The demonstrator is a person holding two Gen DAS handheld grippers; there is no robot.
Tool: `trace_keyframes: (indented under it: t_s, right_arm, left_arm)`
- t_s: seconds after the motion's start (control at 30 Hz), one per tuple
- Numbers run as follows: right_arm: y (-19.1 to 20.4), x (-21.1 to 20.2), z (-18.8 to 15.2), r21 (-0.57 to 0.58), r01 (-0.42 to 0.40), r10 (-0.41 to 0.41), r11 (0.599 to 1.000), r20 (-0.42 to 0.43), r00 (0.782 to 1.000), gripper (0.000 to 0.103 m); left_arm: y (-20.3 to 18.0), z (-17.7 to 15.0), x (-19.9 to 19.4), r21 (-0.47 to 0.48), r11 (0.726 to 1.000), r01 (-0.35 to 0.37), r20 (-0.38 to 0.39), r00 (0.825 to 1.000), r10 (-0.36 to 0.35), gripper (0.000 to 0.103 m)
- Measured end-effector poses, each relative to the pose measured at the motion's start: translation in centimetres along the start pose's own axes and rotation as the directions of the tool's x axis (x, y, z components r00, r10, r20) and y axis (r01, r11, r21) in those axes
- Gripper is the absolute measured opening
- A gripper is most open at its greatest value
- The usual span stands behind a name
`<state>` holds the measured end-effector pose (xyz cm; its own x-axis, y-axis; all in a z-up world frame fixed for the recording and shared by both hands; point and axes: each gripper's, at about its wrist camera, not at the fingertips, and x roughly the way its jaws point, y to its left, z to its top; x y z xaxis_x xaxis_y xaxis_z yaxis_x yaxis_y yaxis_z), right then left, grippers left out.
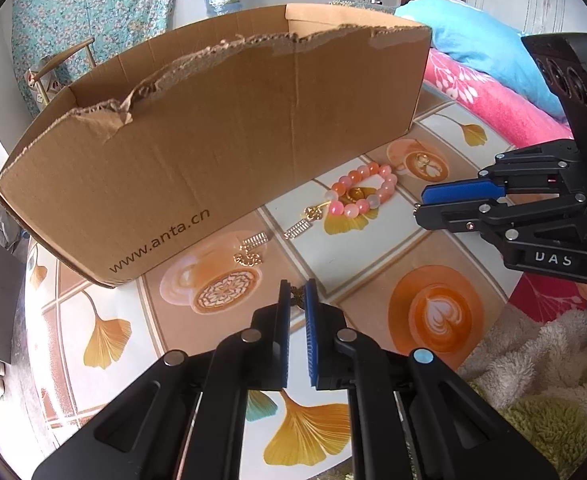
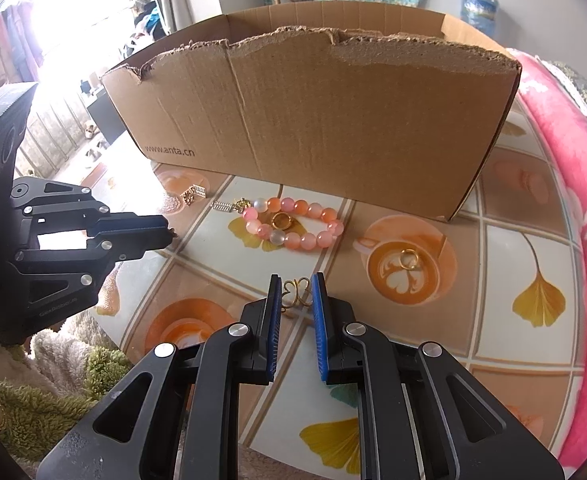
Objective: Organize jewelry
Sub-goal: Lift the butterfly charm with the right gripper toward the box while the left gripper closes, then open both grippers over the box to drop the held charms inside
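Only right wrist view shows butterfly ring (image 2: 296, 295) between jaws.

Cardboard box (image 1: 221, 136) interior hidden behind its wall.

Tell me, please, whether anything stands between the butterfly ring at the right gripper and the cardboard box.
Yes: the bead bracelet lies between them, and the torn near wall of the box must be cleared.

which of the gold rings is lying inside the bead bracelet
The plain gold ring encircled by the pink bead bracelet. The other loose ring lies apart on a printed coffee cup, and the butterfly ring sits between the right gripper's fingers.
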<state>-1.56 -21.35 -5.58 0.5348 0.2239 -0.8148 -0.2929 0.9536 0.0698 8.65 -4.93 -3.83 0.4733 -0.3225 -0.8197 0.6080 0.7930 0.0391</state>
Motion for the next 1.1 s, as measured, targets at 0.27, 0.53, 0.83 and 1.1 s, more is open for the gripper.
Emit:
trace_keyframes:
  t_s: [0.27,0.53,0.83,1.1]
  right_arm:
    - [0.5,-2.2,0.8,0.006,-0.012,0.012,1.0,0.032,0.999,0.013]
    - [1.4,-8.3,6.5,-0.057,-0.062,0.073,0.996,0.202,0.977,0.013]
    - [-2.5,-2.6,17.4,-0.085,-0.112,0.118,0.99,0.075,0.99,0.013]
    - [-5.6,6.6,22.2,0.048,-0.136,0.143,0.99,-0.187,0.972,0.013]
  left_arm:
    - [0.6,0.7,-3.0,-0.017,1.0,0.005,0.056,0.998,-0.004,0.007]
    - [3.0,5.1,-9.4,-0.012,1.0,0.01,0.234,0.972,-0.007,0.007]
    - [8.7,14.9,-4.0,-0.058,0.992,0.11,0.12,0.987,-0.103,0.007]
    - [10.1,20.0,4.9,-0.09,0.99,0.111,-0.152,0.981,-0.124,0.007]
